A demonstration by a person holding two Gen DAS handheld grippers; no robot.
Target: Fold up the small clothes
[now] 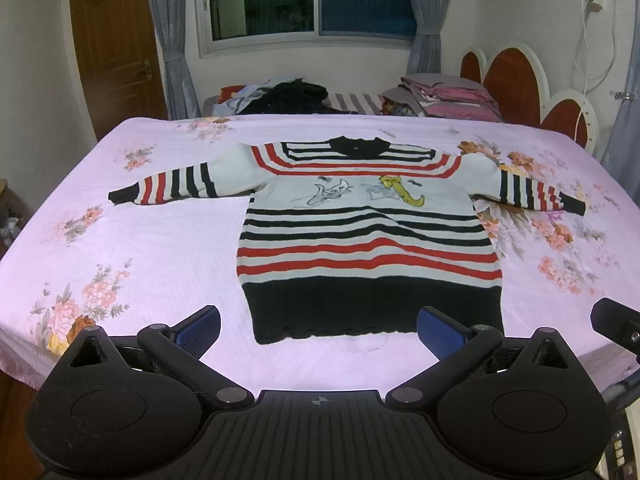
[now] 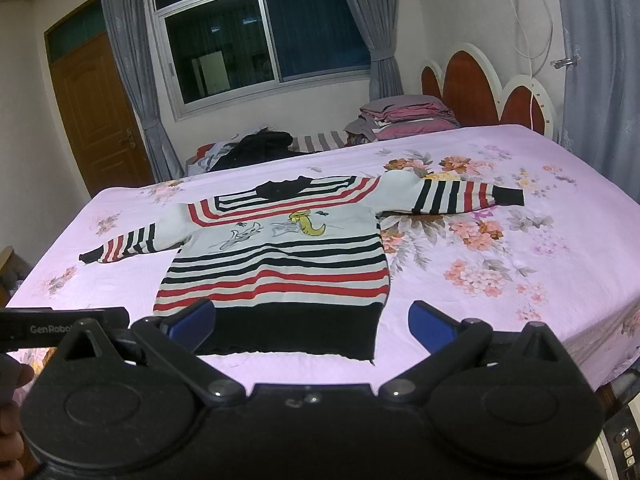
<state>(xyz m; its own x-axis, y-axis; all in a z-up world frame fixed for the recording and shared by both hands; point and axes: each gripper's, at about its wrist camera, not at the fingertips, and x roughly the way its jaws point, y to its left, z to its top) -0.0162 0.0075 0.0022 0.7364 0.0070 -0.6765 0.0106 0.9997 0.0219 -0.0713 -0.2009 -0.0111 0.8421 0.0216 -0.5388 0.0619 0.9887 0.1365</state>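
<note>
Holding both tools short of the cloth, you have your left gripper (image 1: 318, 330) with its jaws spread wide and nothing between them; its blue pads (image 1: 200, 326) sit at the bottom of the left wrist frame, one on each side of the sweater's black hem. Your right gripper (image 2: 312, 322) is the same: jaws spread, empty, framing the hem at the bottom of the right wrist frame. From that camera the left tool's black body shows at the lower left edge, with part of your hand (image 2: 12, 376) below it.

The striped sweater (image 1: 368, 236) lies flat and face up in the middle of the left wrist frame, hem nearest you, black collar toward the top. Both sleeves are stretched out sideways, one toward the left of the frame, the other toward the right, each ending in a black cuff. A grey and yellow cartoon print crosses the chest.

It rests on a pink floral bedsheet (image 1: 120, 248) that fills the middle band of both frames. Beyond the bed's far edge, a dark heap of clothes (image 1: 292, 98) sits just left of centre, and a stack of folded bedding (image 1: 448, 94) just right of it, beside a red and white headboard (image 1: 516, 80). A window (image 1: 312, 0) with grey curtains fills the top centre, and a wooden door (image 1: 116, 48) stands at the upper left.
</note>
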